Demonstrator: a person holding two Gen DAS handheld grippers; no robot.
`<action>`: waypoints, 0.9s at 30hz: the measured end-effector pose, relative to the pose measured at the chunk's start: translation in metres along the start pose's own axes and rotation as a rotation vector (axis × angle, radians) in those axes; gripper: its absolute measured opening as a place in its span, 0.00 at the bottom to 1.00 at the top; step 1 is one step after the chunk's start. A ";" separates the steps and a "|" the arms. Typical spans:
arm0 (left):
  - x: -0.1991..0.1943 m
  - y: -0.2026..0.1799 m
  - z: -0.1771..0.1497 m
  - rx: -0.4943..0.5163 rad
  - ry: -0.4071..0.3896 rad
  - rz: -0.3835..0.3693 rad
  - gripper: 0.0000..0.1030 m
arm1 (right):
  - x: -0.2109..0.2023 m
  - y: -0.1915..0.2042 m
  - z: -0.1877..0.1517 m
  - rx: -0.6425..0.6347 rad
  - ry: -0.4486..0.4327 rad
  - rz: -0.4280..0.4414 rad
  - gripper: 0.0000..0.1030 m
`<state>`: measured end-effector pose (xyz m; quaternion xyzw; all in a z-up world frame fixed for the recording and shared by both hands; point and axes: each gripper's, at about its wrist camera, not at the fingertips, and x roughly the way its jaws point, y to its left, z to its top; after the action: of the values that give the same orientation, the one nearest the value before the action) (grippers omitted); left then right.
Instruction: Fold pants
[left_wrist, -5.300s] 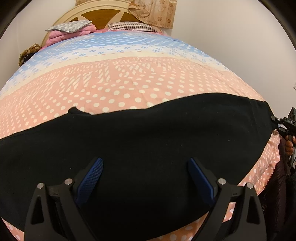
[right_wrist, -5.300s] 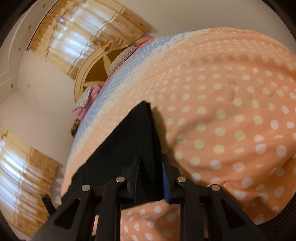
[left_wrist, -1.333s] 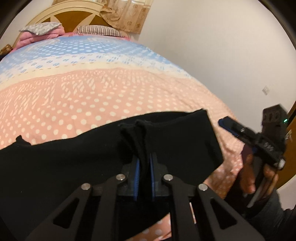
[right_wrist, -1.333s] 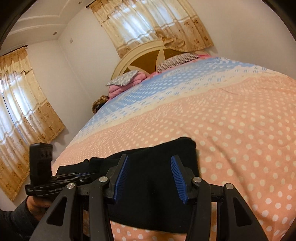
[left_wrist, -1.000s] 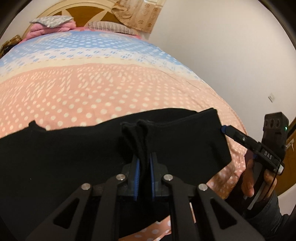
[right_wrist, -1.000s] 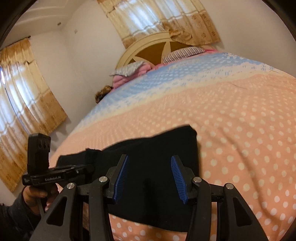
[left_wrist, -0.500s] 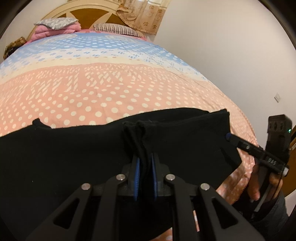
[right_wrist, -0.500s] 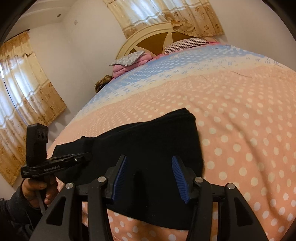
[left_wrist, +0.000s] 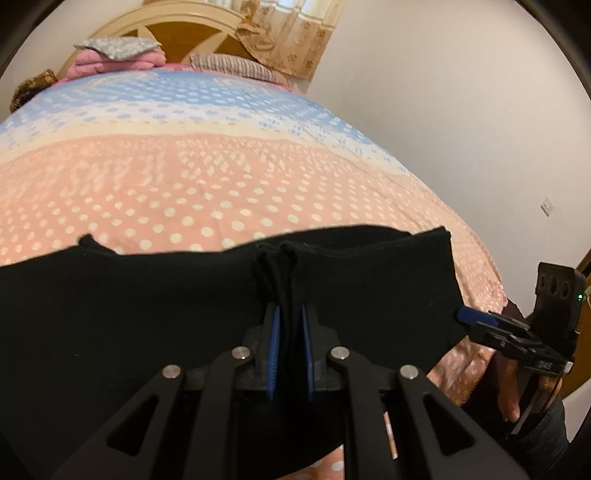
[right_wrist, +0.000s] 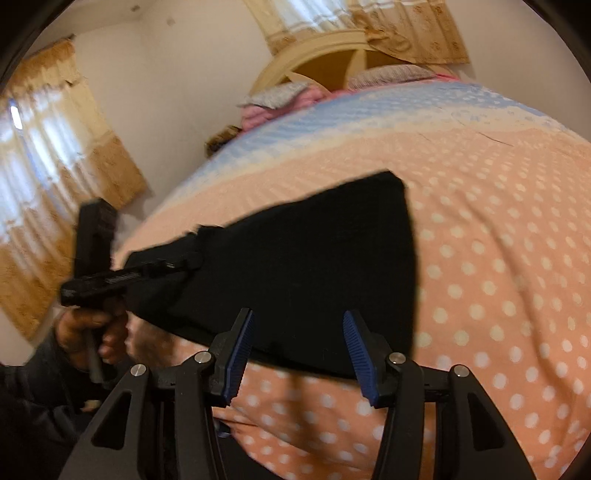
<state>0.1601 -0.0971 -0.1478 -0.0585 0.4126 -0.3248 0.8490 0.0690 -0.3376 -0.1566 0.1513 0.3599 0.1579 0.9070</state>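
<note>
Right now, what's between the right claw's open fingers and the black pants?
Only bare polka-dot bedspread separates the right claw from the black fabric pants, per right wrist view.

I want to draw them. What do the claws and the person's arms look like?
Each claw, left and right, is black with silver bolts and ribbed blue pads. The right one carries a small green light and white lettering. Sleeves are dark.

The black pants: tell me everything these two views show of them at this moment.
The black pants are plain, dark, soft matte fabric with no visible print, lying across the near part of the polka-dot bedspread. The end seen in the right wrist view looks flat, with a straight edge. The left gripper has its jaws shut on a bunched ridge of the cloth. The right gripper hangs open at the near edge, with no clear contact.
</note>
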 end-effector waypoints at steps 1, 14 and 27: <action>-0.001 0.001 0.001 -0.003 -0.010 0.003 0.13 | 0.002 0.001 -0.001 -0.006 0.010 0.003 0.50; -0.022 0.023 0.002 -0.021 -0.010 0.071 0.28 | -0.002 -0.011 -0.003 0.056 -0.046 0.054 0.59; -0.145 0.178 -0.031 -0.119 -0.060 0.536 0.42 | 0.000 0.033 -0.005 -0.079 -0.100 -0.090 0.59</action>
<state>0.1616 0.1345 -0.1378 -0.0065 0.4063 -0.0617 0.9116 0.0595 -0.3068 -0.1473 0.1067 0.3142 0.1230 0.9353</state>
